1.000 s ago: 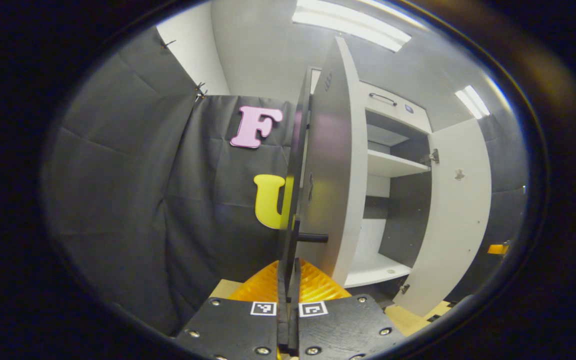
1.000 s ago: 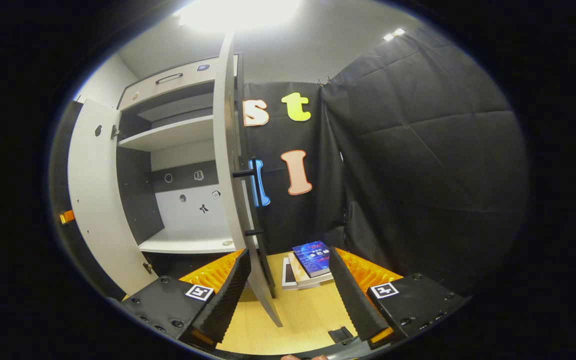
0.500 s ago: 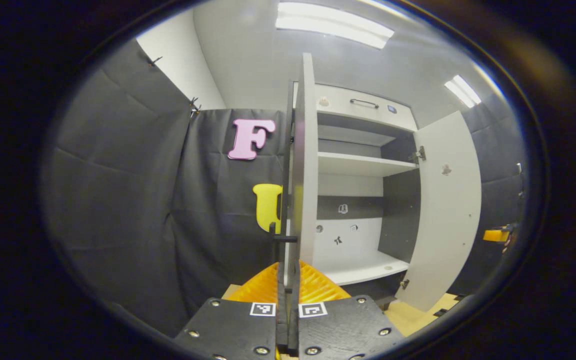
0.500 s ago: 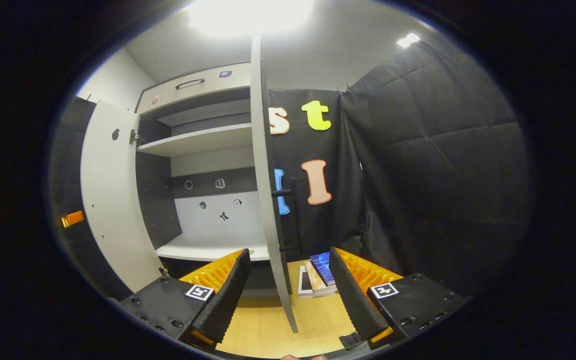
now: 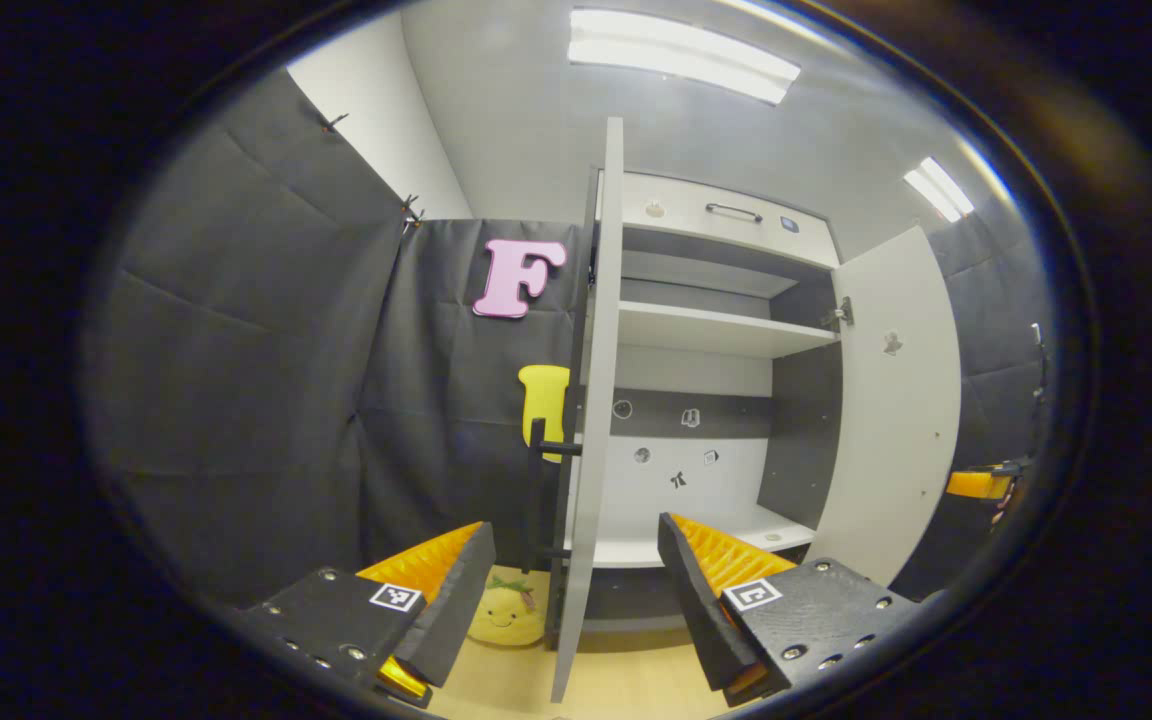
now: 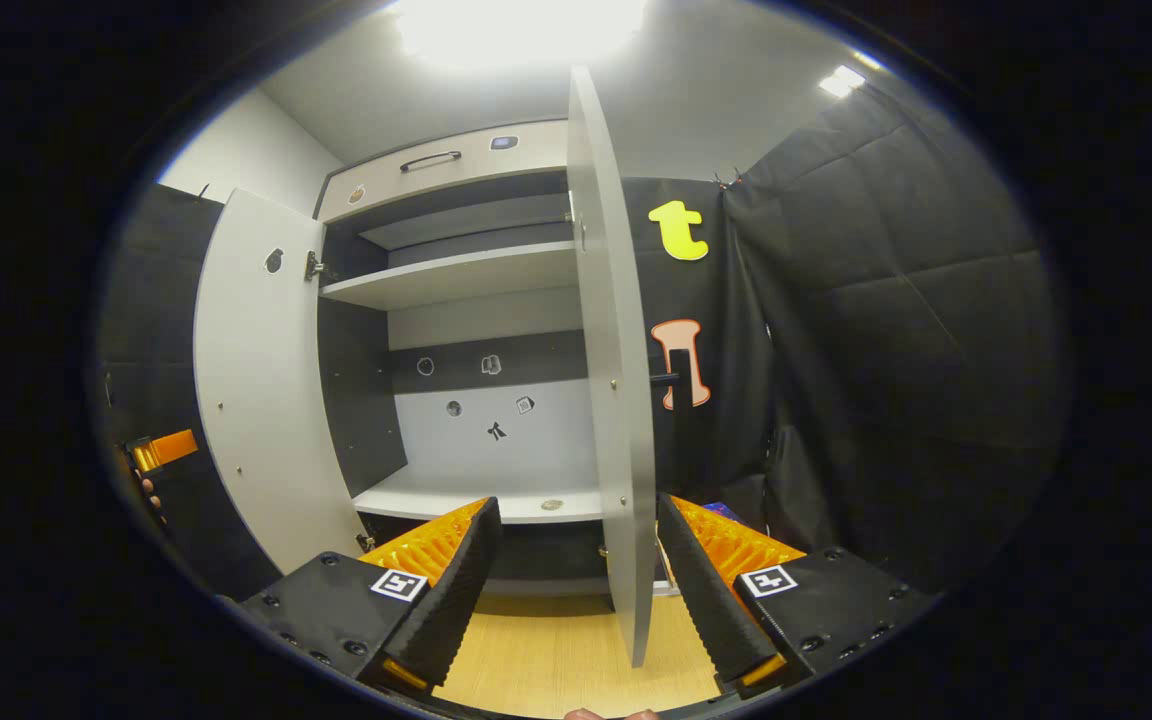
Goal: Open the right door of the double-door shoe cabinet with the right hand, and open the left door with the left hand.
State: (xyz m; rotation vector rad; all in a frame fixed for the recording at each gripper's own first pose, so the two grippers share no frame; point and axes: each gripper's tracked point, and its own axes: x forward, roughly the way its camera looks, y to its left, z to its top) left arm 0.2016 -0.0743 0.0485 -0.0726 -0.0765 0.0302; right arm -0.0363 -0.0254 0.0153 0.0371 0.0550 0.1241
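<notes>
The white shoe cabinet stands with both doors swung out, its shelves bare. In the left gripper view the left door is edge-on straight ahead, its black bar handle on the outer side. My left gripper is open, a finger on either side of the door's edge, short of it. In the right gripper view the right door is edge-on, with its handle poking out to the right. My right gripper is open and holds nothing. The left door stands wide at the left.
A yellow plush toy lies on the wooden floor beside the left door. The right door stands open at the right, with the other gripper beyond it. A hand holds the other gripper at far left.
My left gripper was shut by the left door's handle; it has opened and drawn back. The right gripper stayed open while its view swung, so the right door shows more of its inner face.
</notes>
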